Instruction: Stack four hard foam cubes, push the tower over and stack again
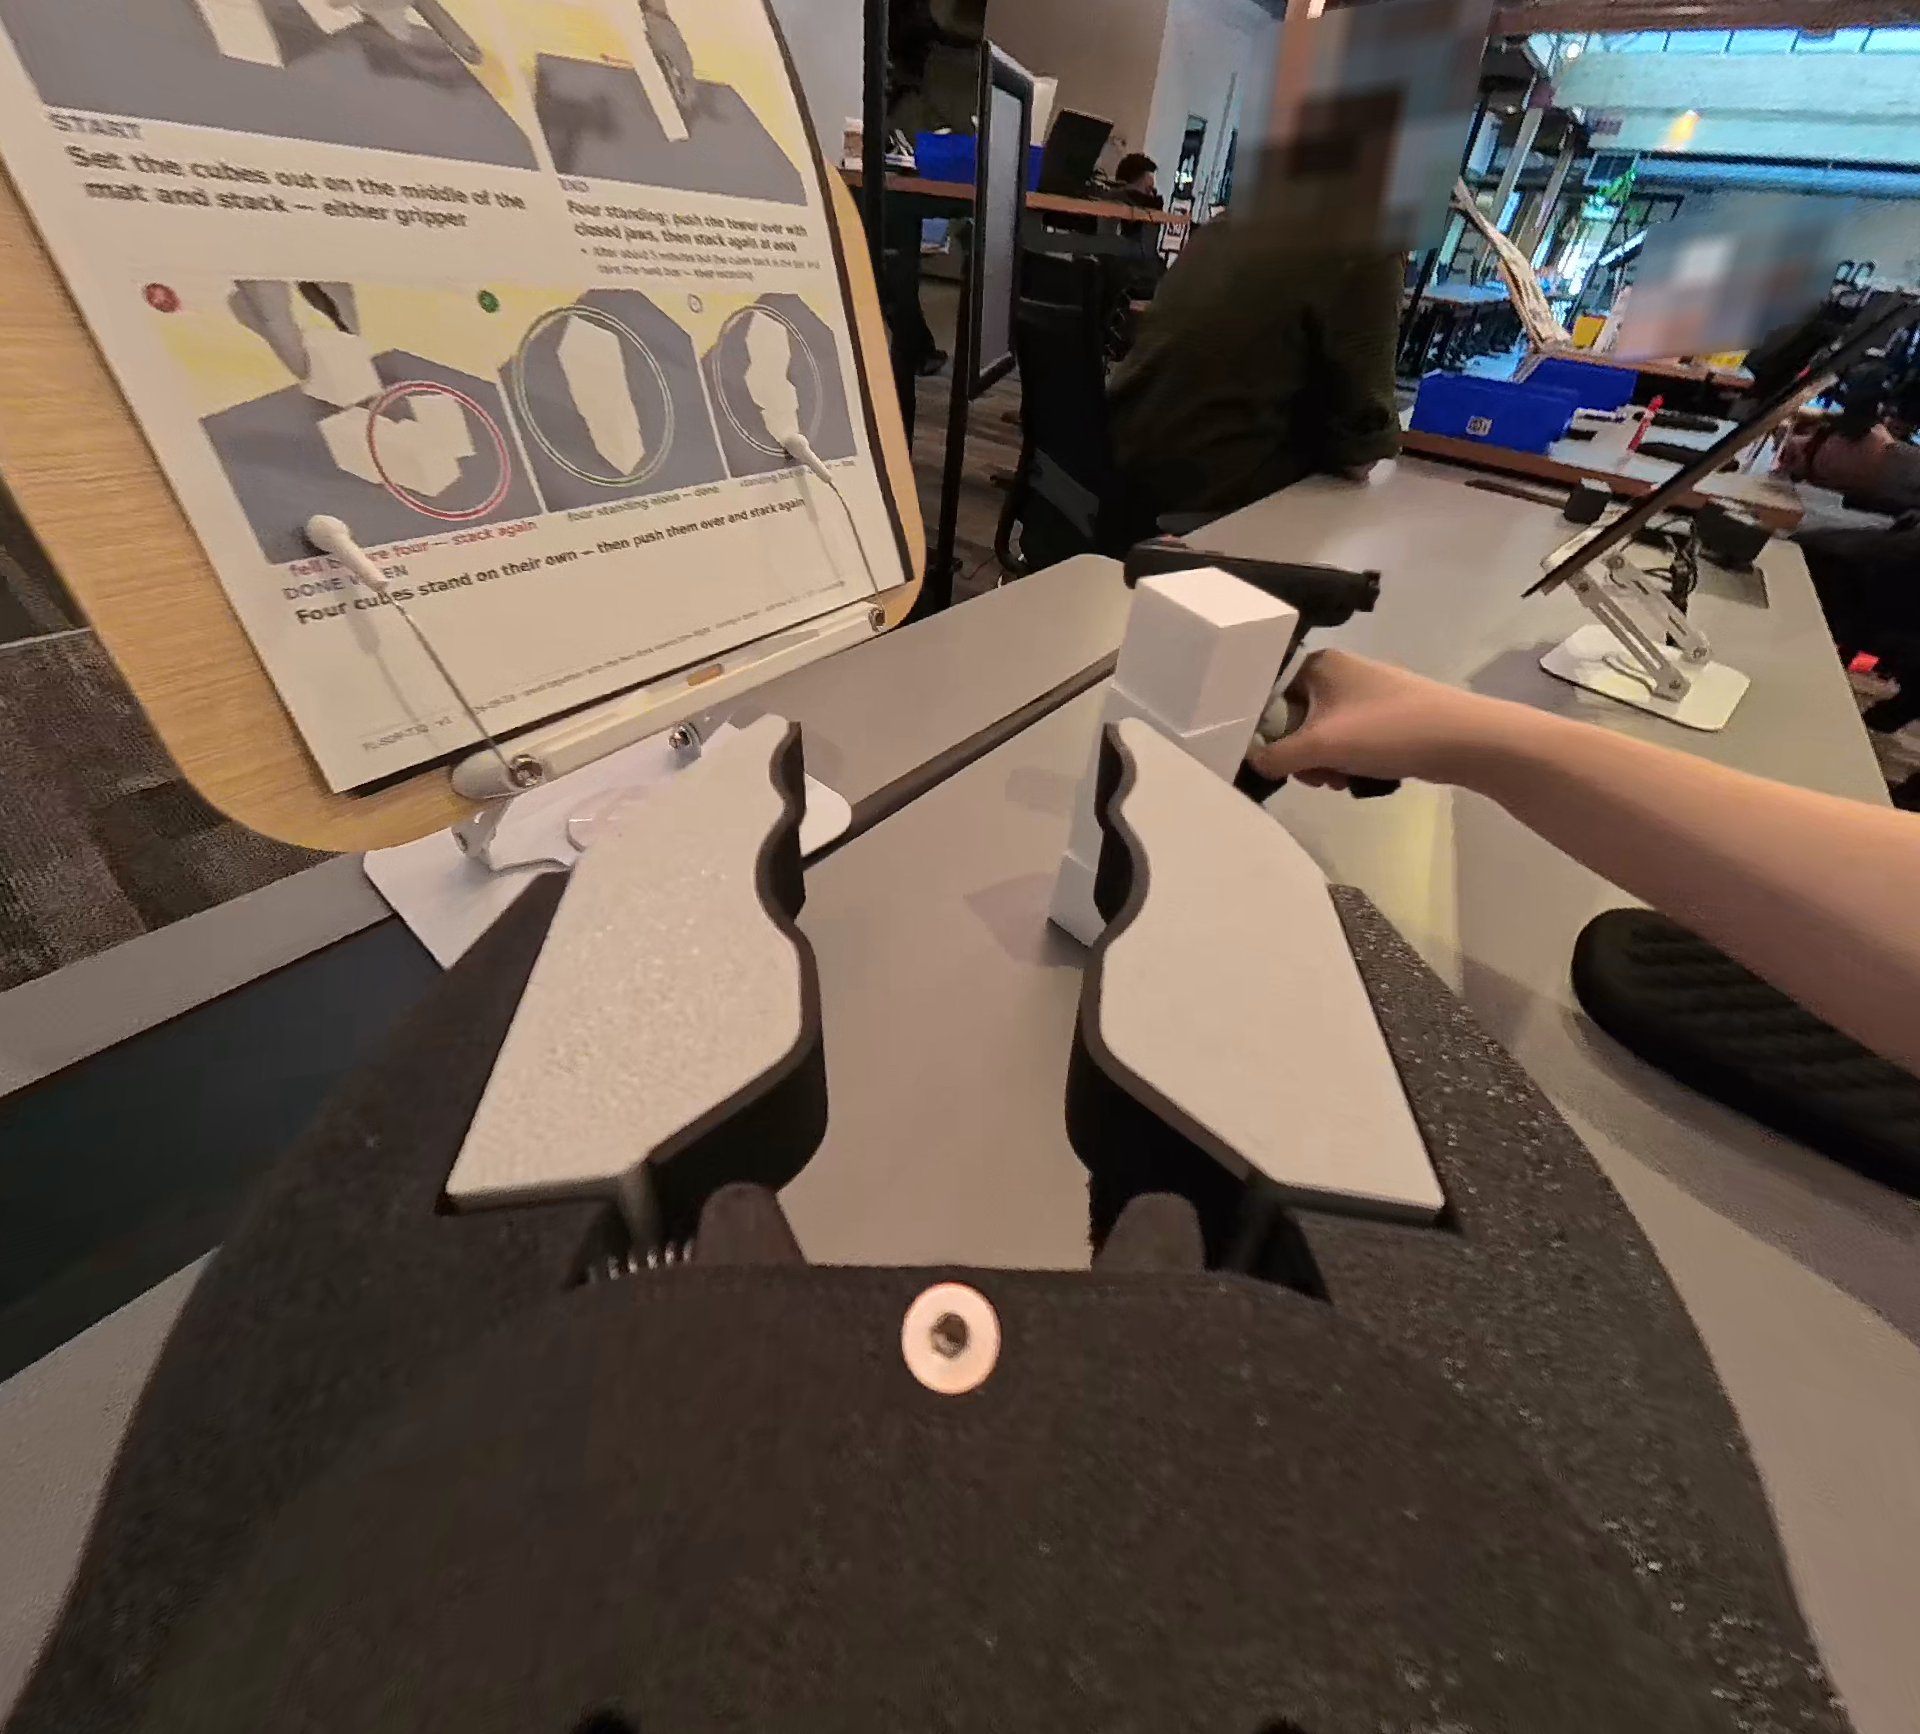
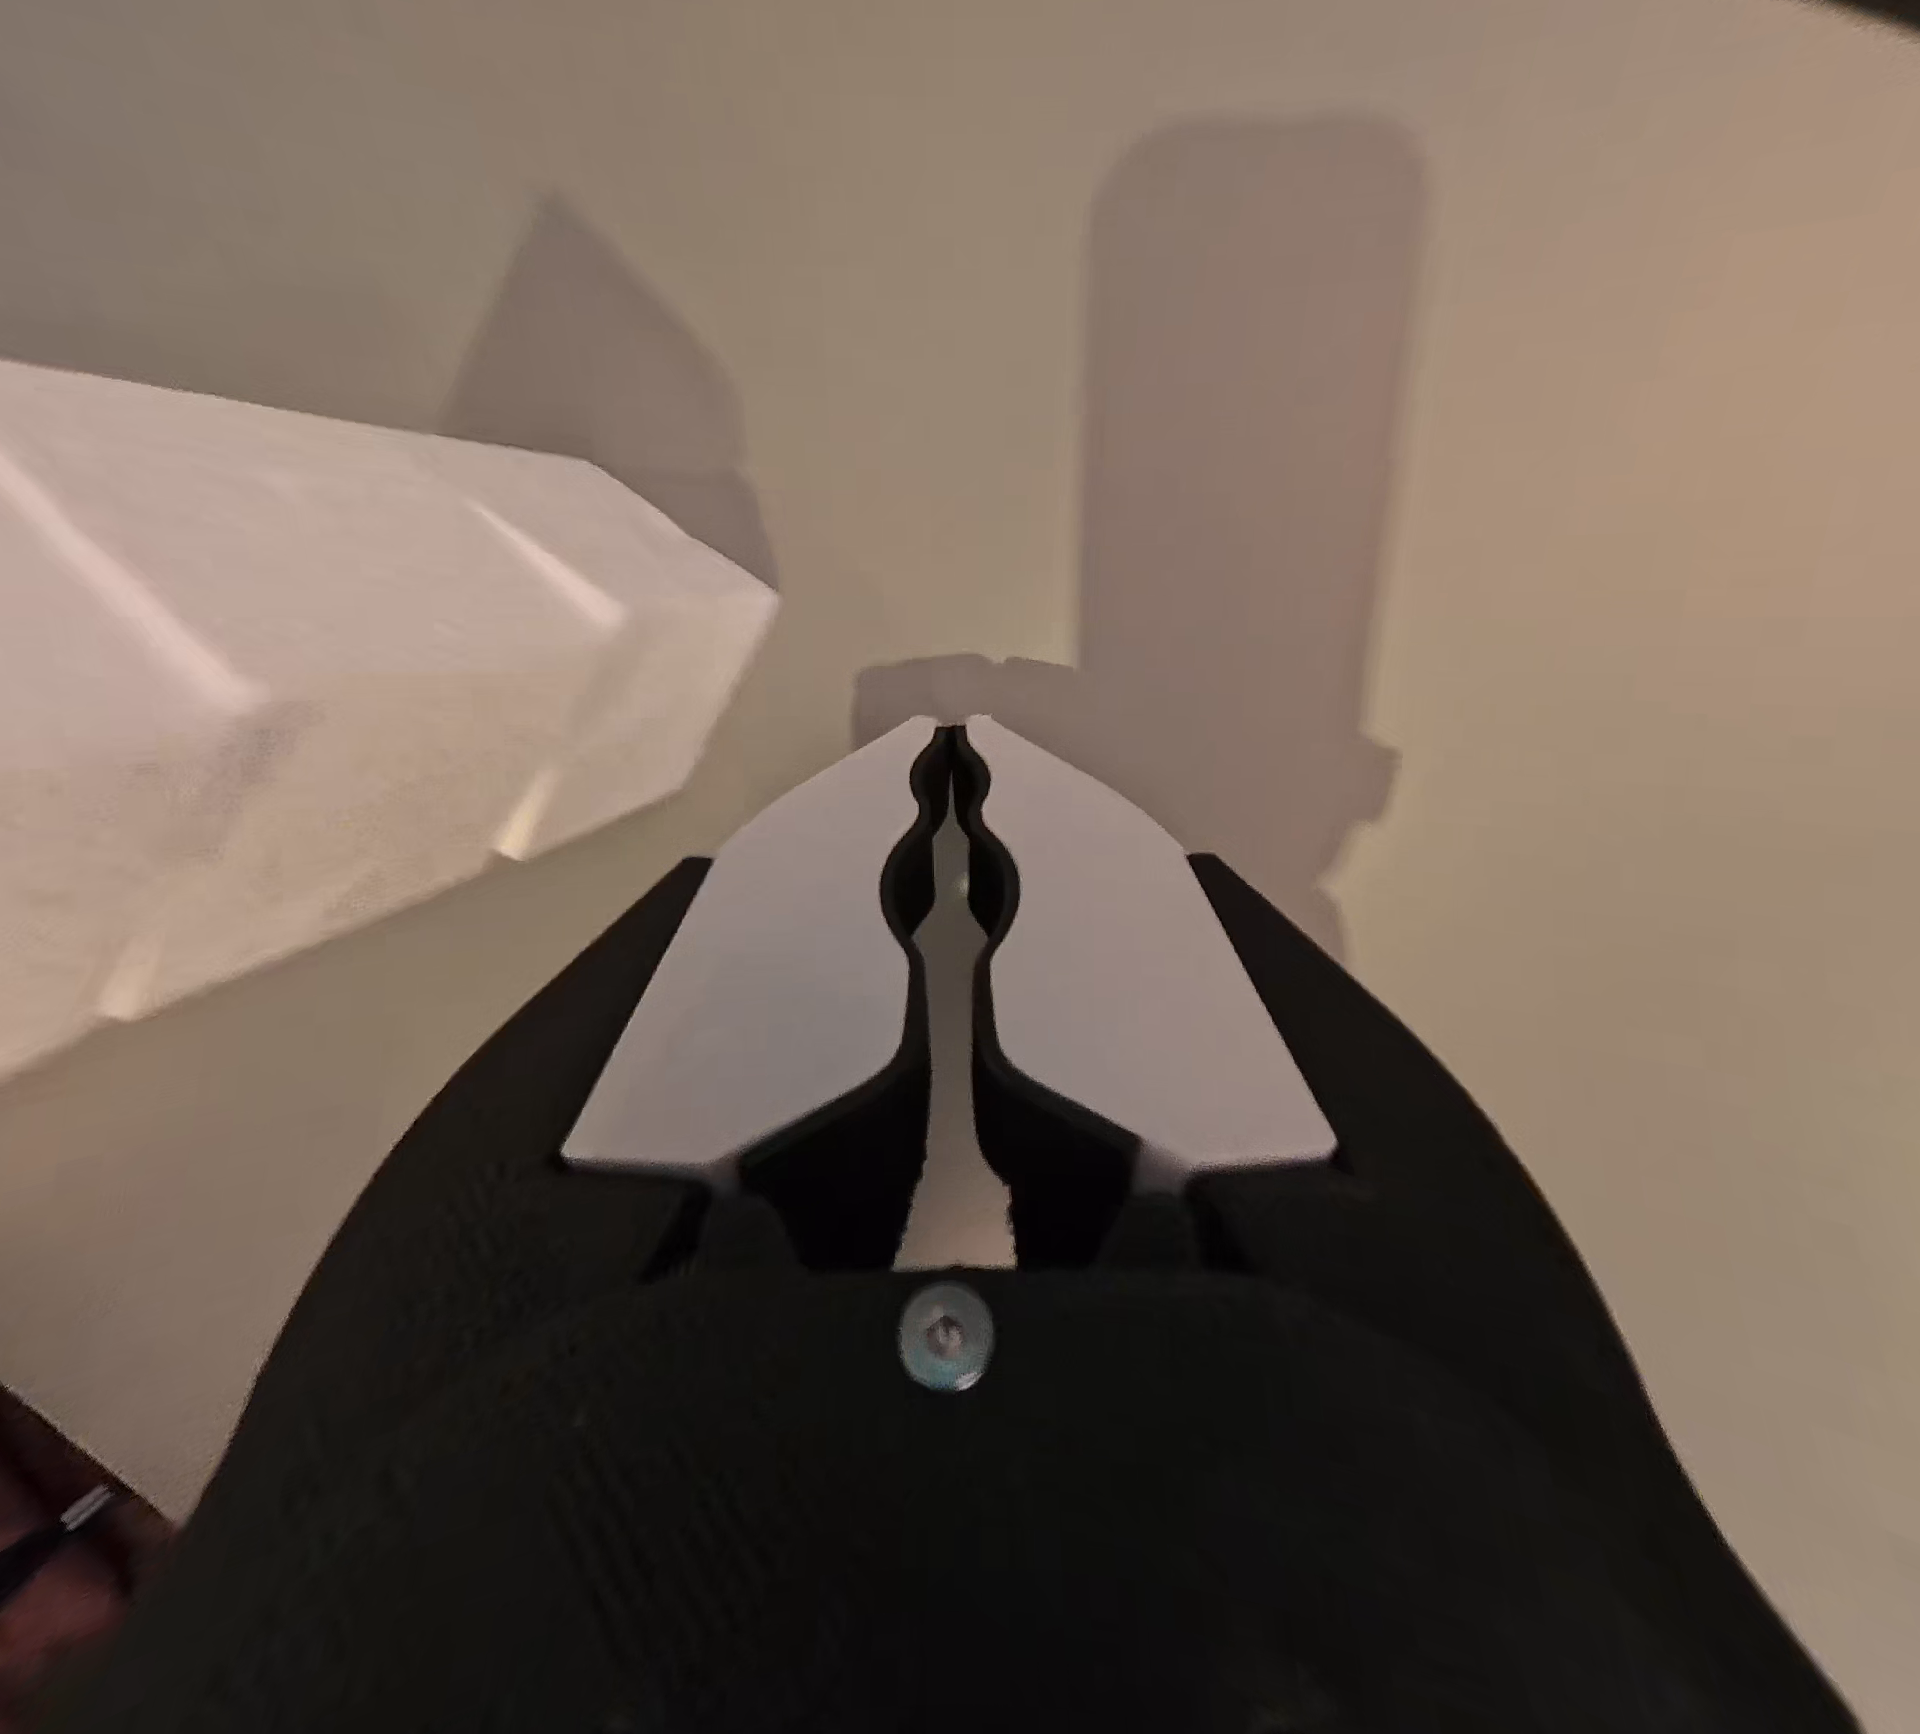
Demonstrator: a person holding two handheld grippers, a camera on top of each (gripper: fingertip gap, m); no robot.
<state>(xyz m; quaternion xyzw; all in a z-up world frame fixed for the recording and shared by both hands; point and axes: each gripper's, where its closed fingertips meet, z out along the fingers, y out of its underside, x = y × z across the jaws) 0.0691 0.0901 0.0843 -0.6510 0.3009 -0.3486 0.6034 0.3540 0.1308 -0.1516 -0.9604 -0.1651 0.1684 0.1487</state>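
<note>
Four white cubes (image 1: 1195, 687) stand as a tower on the grey mat (image 1: 935, 1009), at about one o'clock from the left gripper (image 1: 951, 780), whose jaws are spread wide and empty; the step looks like the push-over, best done low and steady with the right gripper (image 2: 951, 728), clenched on nothing, the tower at its nine o'clock. Whether it touches the cubes I cannot tell: the left finger (image 1: 1205, 936) hides the lower cubes, and the right view is blurred.
</note>
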